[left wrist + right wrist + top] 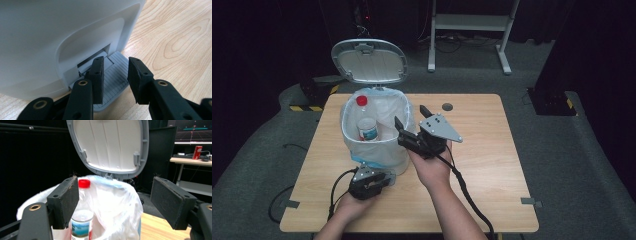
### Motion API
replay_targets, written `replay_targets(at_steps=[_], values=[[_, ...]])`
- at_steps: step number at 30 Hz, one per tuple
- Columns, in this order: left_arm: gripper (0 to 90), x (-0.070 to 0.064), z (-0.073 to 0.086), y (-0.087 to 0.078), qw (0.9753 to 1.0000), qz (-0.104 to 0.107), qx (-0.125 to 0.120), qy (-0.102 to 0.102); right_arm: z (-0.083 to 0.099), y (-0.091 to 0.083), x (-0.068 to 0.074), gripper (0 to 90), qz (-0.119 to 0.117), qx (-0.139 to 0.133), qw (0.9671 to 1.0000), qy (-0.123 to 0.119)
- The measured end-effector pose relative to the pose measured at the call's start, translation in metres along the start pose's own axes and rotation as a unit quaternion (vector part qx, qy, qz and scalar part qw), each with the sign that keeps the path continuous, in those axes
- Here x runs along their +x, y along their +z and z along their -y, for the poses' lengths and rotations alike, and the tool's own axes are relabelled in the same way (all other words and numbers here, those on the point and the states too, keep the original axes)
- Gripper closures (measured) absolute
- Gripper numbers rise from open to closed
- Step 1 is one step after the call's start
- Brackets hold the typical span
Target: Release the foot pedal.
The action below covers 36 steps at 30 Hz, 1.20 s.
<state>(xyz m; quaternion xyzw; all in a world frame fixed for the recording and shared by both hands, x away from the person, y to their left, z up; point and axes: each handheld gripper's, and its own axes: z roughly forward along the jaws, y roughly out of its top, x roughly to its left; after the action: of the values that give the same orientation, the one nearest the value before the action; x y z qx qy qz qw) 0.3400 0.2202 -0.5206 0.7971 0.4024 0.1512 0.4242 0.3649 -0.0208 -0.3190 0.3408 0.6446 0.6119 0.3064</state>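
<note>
Two grippers are working around a white plastic pedal bin [377,150] lined with a clear bag, which is standing at about ten o'clock from the centre of the light wooden table [482,150]. The left gripper [115,75], jaws parted and empty, is pressing on the grey ribbed foot pedal [117,85] at the bin's six o'clock (the grey-rimmed lid [369,61] is standing upright). The right gripper [411,116] is hovering at the bin's three o'clock rim, jaws spread wide, holding nothing. A clear plastic bottle with a red cap [364,120] is standing inside the bin.
</note>
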Motion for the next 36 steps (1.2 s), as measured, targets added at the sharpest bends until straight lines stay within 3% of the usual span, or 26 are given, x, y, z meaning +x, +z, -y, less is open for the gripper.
replay_targets(at_steps=[13, 25, 30, 36], values=[[65.8, 0.000, 0.000, 0.000, 1.0000, 0.002, 0.001, -0.004, 0.036, -0.015, -0.019, 23.9, 0.019, 0.036, 0.9992, 0.003], [65.8, 0.000, 0.000, 0.000, 1.0000, 0.003, 0.001, -0.004, 0.078, -0.032, -0.045, 23.8, 0.047, 0.082, 0.9955, 0.010], [65.8, 0.000, 0.000, 0.000, 1.0000, 0.002, 0.002, -0.004, 0.100, -0.038, -0.057, 24.1, 0.066, 0.109, 0.9918, 0.011], [65.8, -0.001, 0.000, 0.000, 1.0000, -0.001, 0.001, -0.001, 0.127, -0.049, -0.082, 23.6, 0.096, 0.148, 0.9841, 0.025]])
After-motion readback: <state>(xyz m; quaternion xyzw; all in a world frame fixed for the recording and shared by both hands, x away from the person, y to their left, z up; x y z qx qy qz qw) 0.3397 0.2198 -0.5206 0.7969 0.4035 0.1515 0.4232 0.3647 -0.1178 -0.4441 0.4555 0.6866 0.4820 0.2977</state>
